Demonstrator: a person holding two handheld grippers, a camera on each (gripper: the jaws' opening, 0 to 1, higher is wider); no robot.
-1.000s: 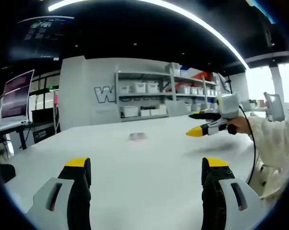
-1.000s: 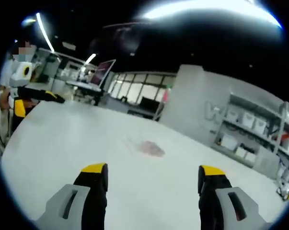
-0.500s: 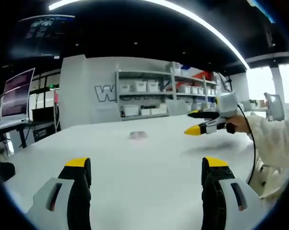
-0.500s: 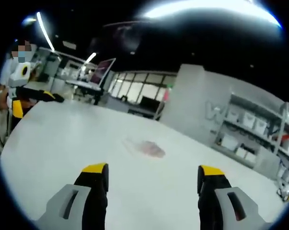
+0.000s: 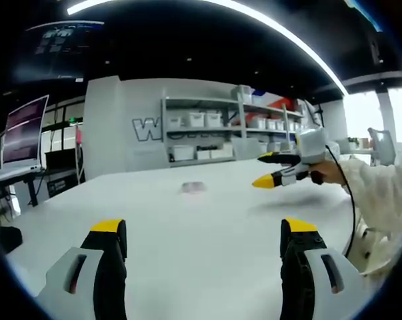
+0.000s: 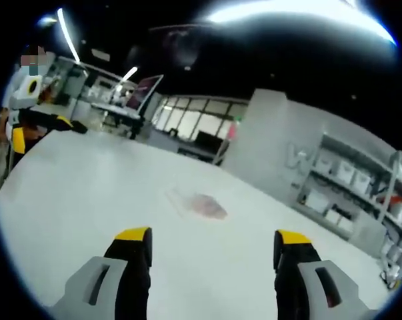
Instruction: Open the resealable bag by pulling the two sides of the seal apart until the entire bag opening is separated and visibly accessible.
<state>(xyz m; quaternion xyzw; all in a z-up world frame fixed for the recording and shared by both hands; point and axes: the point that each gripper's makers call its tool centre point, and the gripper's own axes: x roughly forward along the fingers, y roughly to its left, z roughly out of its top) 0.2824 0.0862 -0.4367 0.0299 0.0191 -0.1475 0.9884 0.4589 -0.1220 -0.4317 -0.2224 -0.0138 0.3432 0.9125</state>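
Right gripper view: bag (image 6: 201,205) flat on bench (image 6: 87,180), dead ahead of right gripper (image 6: 211,250), jaws wide, empty. Left gripper (image 5: 204,243) likewise wide, bag (image 5: 193,189) farther off. Right looks nearer.

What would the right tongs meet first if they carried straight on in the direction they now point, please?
Probably the resealable bag, which lies flat on the white table ahead of the open right tongs. Nothing stands between them, though depth is hard to judge, so they might touch the table first.
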